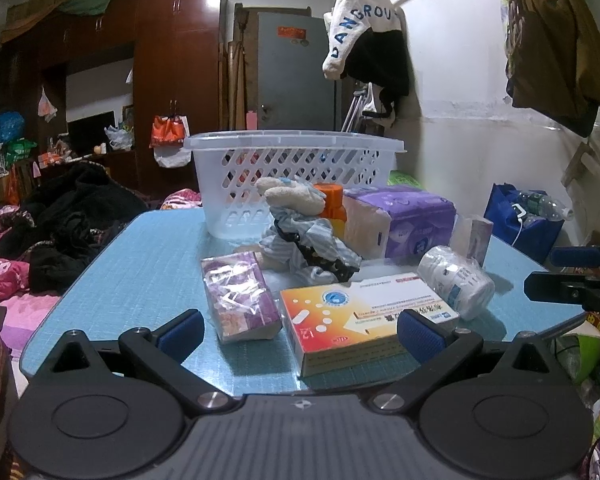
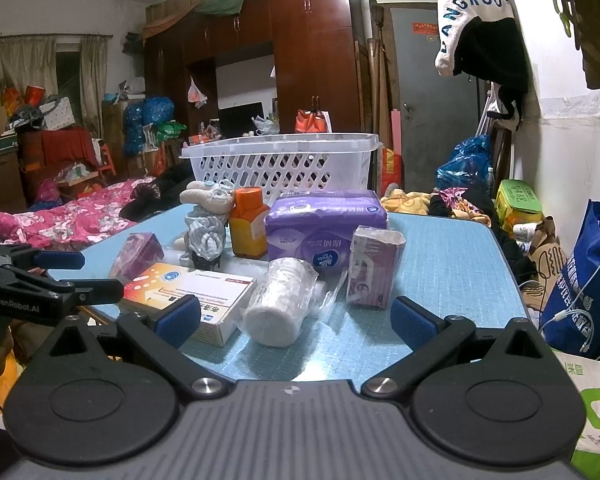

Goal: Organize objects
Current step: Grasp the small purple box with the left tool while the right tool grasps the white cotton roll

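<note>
Looks like the very start of the tidy-up: everything sits loose on the blue table [image 1: 132,264] and the white basket [image 1: 296,168] at the far end seems to have nothing in it, though through the slotted walls I can't be sure.

Both grippers hover low at the near edge, pointing toward the basket, jaws wide and holding nothing. The left gripper [image 1: 300,334] is lined up on the medicine box [image 1: 364,316], which lies flat just ahead of its right finger, with the small purple pack [image 1: 238,296] just beside it on the left. The right gripper [image 2: 296,320] faces the wrapped white roll [image 2: 280,304], lying on its side between the medicine box and the upright purple carton [image 2: 374,266].

Behind those: a doll [image 2: 210,220], an orange bottle [image 2: 248,222] and a big tissue pack [image 2: 326,226], all close together just in front of the basket.

My guess for the next move is a first pick. The box is wide and flat, so the left would need to come in over its narrow side. The roll's loose plastic wrap looks slippery and it could roll, so the right should close across the middle of it. Then lift over the back row and drop into the basket.
</note>
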The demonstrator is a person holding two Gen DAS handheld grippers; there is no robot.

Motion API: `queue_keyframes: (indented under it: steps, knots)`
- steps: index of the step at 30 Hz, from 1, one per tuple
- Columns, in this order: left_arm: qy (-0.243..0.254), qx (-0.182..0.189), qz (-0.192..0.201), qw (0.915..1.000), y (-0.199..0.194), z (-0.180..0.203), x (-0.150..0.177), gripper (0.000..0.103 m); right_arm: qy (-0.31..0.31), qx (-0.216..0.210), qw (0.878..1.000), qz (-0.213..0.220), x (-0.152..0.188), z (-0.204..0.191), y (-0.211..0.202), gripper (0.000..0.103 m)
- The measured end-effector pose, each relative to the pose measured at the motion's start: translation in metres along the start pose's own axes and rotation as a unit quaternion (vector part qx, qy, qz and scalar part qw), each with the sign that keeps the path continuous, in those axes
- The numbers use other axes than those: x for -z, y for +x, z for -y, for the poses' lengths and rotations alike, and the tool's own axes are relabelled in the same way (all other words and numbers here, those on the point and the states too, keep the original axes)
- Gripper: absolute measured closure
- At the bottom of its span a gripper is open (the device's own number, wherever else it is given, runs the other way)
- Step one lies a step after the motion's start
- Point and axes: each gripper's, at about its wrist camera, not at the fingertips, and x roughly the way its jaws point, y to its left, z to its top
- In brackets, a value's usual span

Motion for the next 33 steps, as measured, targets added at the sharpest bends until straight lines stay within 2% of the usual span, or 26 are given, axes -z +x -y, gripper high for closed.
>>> queue_keyframes:
  steps: [2, 3, 5, 6, 9, 12, 14, 17, 19, 24, 28, 30, 33]
  knots:
    - [-0.001, 0.004, 0.032, 0.9995, -0.003, -0.002, -0.001, 0.000, 0.001, 0.001, 1.000, 0.002, 0.000, 0.001, 0.000, 0.000]
    - [0.004, 0.004, 0.060, 0.9982, -0.006, -0.003, -0.002, 0.000, 0.001, 0.000, 1.000, 0.004, 0.000, 0.001, -0.001, 0.000]
    - [0.011, -0.012, 0.114, 0.9933, -0.006, -0.008, -0.003, 0.000, 0.000, -0.003, 1.000, 0.010, 0.000, 0.003, -0.001, 0.000]
    - [0.010, -0.019, 0.121, 0.9924, -0.003, -0.012, -0.004, 0.000, 0.000, -0.003, 1.000, 0.013, 0.000, 0.004, -0.001, 0.000]
    - [0.024, -0.012, 0.081, 0.9963, 0.014, -0.029, -0.012, 0.000, 0.007, 0.003, 0.999, 0.040, 0.002, 0.008, -0.001, 0.000]
    - [-0.002, -0.043, 0.090, 0.9950, 0.017, -0.059, -0.019, 0.000, 0.005, 0.020, 0.998, 0.068, 0.005, 0.009, 0.001, 0.000]
    - [-0.036, -0.055, 0.096, 0.9931, 0.014, -0.083, -0.023, 0.000, -0.003, 0.029, 0.998, 0.064, 0.007, 0.008, 0.006, 0.000]
    - [-0.074, -0.048, 0.094, 0.9916, 0.011, -0.106, -0.026, 0.000, 0.020, -0.016, 0.998, 0.050, 0.009, 0.013, 0.012, 0.000]
    - [-0.069, -0.034, 0.087, 0.9932, 0.013, -0.106, -0.023, 0.003, 0.035, -0.029, 0.998, 0.045, 0.011, 0.014, 0.015, 0.000]
    - [-0.029, 0.008, 0.054, 0.9981, 0.030, -0.083, -0.013, 0.008, 0.037, -0.028, 0.998, 0.037, 0.014, 0.011, 0.023, 0.000]
    - [-0.021, 0.011, 0.050, 0.9985, 0.031, -0.078, -0.006, 0.012, 0.040, -0.035, 0.997, 0.048, 0.016, 0.009, 0.026, 0.000]
    - [-0.024, 0.019, 0.053, 0.9981, 0.029, -0.080, -0.003, 0.019, 0.042, -0.039, 0.997, 0.057, 0.018, 0.008, 0.025, 0.004]
    - [-0.022, 0.024, 0.050, 0.9982, 0.031, -0.079, 0.001, 0.022, 0.036, -0.044, 0.997, 0.061, 0.019, 0.005, 0.025, 0.010]
